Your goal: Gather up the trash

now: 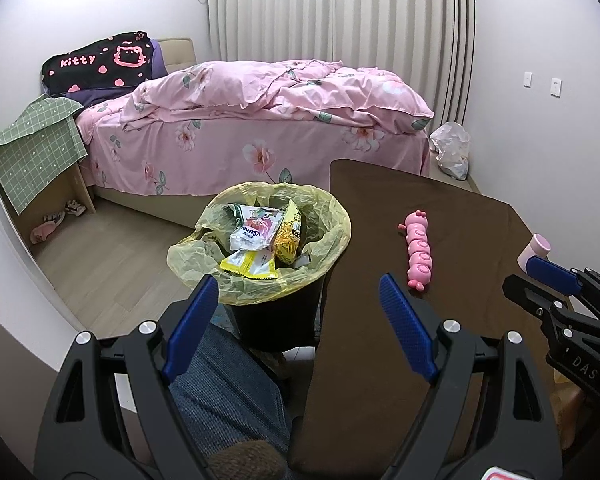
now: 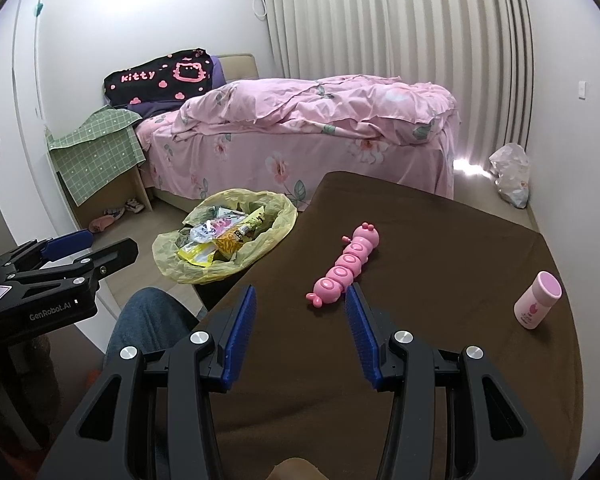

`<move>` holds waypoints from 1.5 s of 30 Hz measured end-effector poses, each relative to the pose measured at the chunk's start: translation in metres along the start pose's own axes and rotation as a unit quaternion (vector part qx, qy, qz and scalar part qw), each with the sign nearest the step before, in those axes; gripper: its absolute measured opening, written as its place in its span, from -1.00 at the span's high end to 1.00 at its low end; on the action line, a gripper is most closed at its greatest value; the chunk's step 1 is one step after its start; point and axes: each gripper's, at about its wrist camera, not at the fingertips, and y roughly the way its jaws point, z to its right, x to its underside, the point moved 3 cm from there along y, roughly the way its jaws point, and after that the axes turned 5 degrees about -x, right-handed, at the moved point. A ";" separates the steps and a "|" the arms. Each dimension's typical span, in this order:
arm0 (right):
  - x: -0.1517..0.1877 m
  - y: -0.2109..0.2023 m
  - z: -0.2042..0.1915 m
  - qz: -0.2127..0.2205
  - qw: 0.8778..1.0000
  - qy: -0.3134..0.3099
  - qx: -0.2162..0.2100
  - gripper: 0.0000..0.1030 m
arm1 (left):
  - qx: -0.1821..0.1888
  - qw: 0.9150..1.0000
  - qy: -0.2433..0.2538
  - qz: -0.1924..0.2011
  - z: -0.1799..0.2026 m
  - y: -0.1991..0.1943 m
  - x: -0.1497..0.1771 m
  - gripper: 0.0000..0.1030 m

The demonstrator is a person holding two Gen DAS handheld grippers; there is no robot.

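Wrappers (image 1: pixel 256 246) in bin (image 1: pixel 260 236) ahead of spread left jaws, right jaws spread, both empty

One pink caterpillar toy (image 2: pixel 346 267) and one pink bottle (image 2: pixel 537 300) on the worktop (image 2: pixel 440 360); one lined trash bin (image 1: pixel 316 220) holding about four wrappers (image 1: pixel 256 232); one bed (image 1: pixel 260 120).

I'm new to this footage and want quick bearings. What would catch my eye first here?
The pink floral bed fills the back of the room. Nearer, a bin with a yellow liner stands beside the brown table, packed with snack wrappers. On the table lie a pink caterpillar toy and, to its right, a pink bottle.
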 end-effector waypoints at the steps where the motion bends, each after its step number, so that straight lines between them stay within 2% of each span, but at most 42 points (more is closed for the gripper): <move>1: 0.000 0.000 0.000 0.000 1.000 0.000 0.000 0.15 | 0.000 1.000 0.000 0.000 0.000 0.000 0.000 -0.52; 45: 0.000 0.001 -0.001 -0.003 1.000 0.000 0.002 0.15 | 0.014 1.000 0.006 -0.003 -0.002 0.006 0.002 -0.52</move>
